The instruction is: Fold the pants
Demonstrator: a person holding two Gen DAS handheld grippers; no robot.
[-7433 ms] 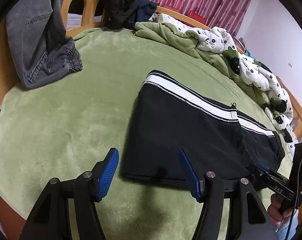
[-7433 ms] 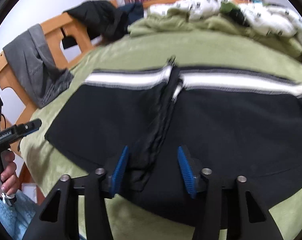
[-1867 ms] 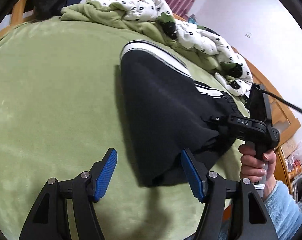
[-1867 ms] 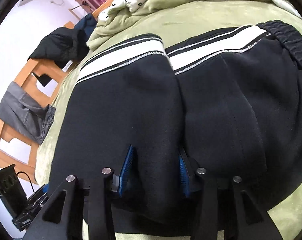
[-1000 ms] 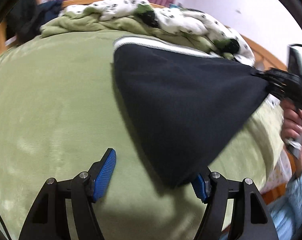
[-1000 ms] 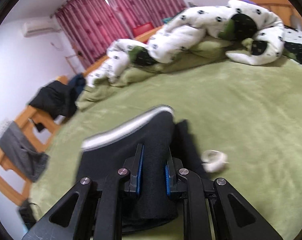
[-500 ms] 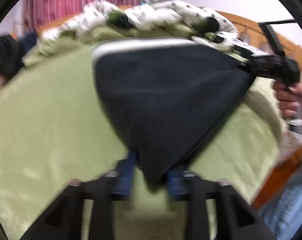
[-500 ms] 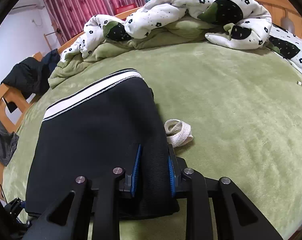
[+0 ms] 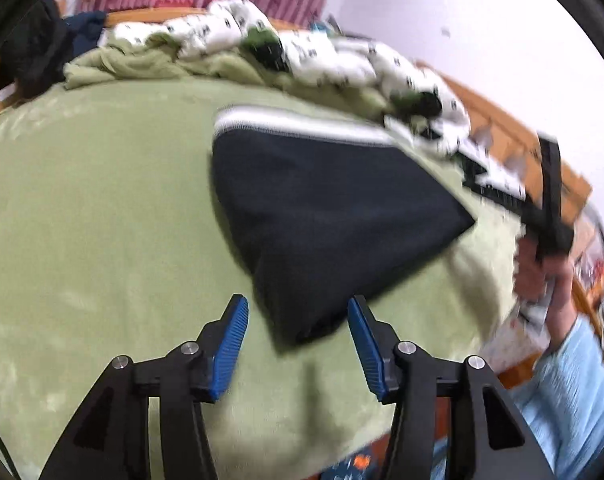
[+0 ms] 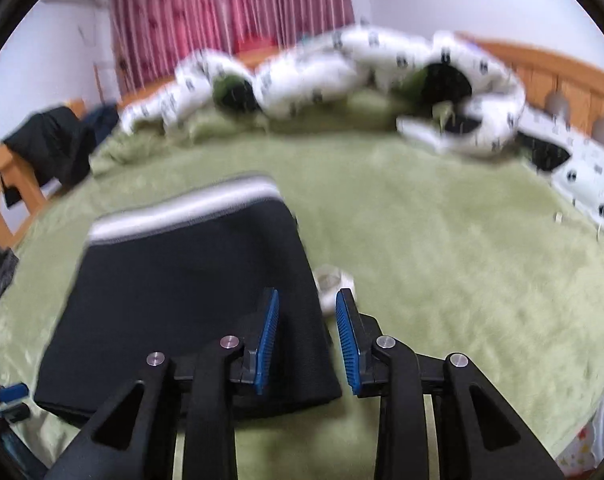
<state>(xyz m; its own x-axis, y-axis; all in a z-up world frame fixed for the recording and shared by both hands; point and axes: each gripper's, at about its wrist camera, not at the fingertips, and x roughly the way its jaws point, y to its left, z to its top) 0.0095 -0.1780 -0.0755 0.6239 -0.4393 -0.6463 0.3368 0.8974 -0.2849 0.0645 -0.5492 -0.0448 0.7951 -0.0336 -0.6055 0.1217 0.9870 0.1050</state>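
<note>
The black pants [image 9: 321,208] with a white side stripe lie folded on the green bedcover. In the left wrist view my left gripper [image 9: 298,316] hovers over their near corner. Its jaws are opening; the corner sits between the blue pads [image 9: 232,336] untouched. In the right wrist view the pants [image 10: 182,280] lie flat, and their right edge runs between the jaws of my right gripper [image 10: 306,304]. These jaws are opening too, and the right pad [image 10: 345,332] stands clear of the cloth. A person's hand holds the blurred right gripper [image 9: 541,216] at the right of the left wrist view.
A small white band [image 10: 335,280] lies on the cover just right of the pants. A white-and-green spotted duvet [image 10: 341,68] is heaped along the far side. Dark clothes [image 10: 50,144] hang on the wooden bed frame at left. Green bedcover [image 10: 441,240] stretches to the right.
The left gripper closed on the pants' near corner, then let go and rose. The right gripper's jaws parted from the edge they pinched. The pants now lie flat.
</note>
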